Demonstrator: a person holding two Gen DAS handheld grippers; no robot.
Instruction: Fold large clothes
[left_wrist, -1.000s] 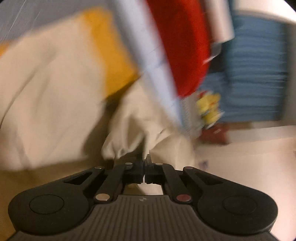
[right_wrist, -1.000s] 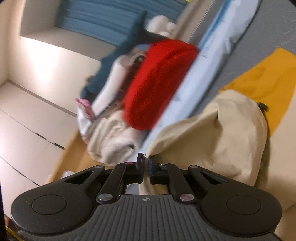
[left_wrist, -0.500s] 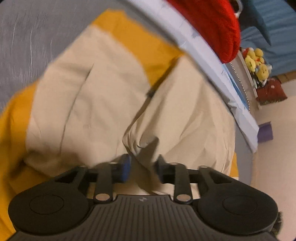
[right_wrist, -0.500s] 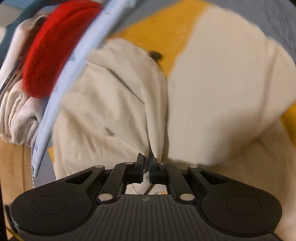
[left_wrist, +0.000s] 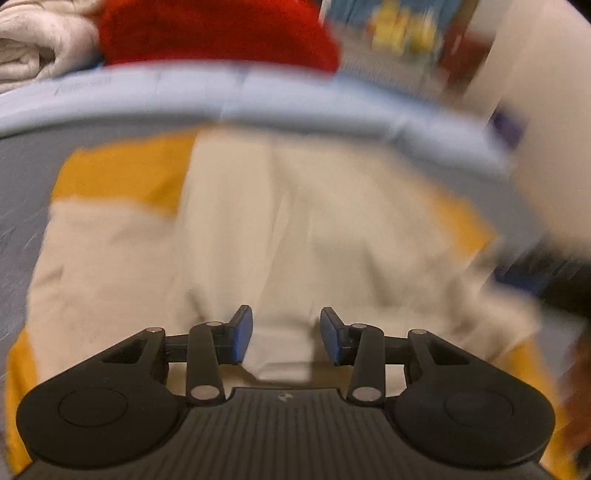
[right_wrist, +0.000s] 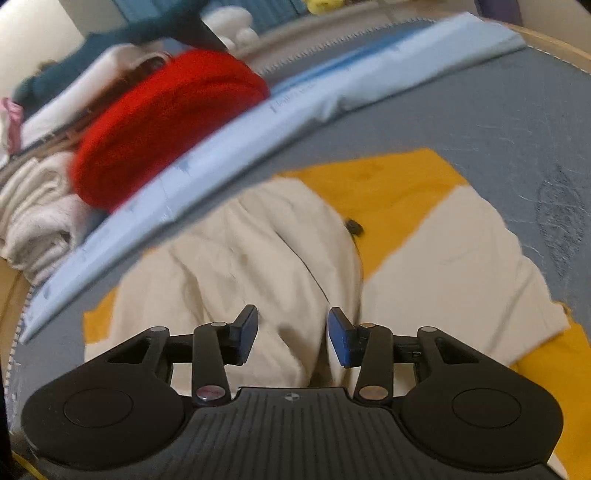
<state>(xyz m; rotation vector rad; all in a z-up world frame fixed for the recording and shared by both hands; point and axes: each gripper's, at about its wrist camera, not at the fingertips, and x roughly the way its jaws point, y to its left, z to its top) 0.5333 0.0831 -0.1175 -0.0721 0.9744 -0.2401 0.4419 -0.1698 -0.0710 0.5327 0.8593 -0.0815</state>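
Grey mat (right_wrist: 480, 122) w/ a pale blue folded sheet (right_wrist: 280, 122) along its far edge; beyond that a red knit (right_wrist: 166, 122), off-white folded clothes (right_wrist: 33, 218), yellow plush toys (left_wrist: 402, 26). Cream-and-yellow garment (right_wrist: 258, 258) lies bunched on the mat, yellow panels showing at its edges. Both grippers angle down over it. Left gripper (left_wrist: 286, 334): jaws apart, closing slightly, cream fabric below the gap, pads not pressing. Right gripper (right_wrist: 291, 336): jaws opening, blue pads clear of the cloth.
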